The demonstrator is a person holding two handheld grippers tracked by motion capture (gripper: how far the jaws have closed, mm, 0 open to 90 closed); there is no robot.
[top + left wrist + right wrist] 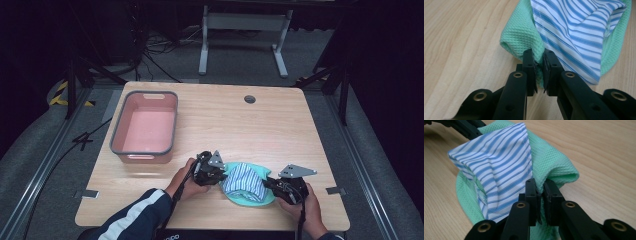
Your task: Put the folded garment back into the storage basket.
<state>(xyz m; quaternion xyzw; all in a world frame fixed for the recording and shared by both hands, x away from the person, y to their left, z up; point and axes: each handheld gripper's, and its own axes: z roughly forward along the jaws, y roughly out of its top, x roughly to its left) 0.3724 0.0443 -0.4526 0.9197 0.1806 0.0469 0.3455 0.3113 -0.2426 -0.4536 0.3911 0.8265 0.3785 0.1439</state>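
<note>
Near the desk's (280, 120) front edge lies a green cloth (260, 200) with a striped cloth (243, 180) on top; the left claw (538, 62) and right claw (541, 187) each pinch its green edge (opposite sides), a pink tub (145, 125) well apart

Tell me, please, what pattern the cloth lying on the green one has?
Blue and white stripes, clearest in the left gripper view.
</note>
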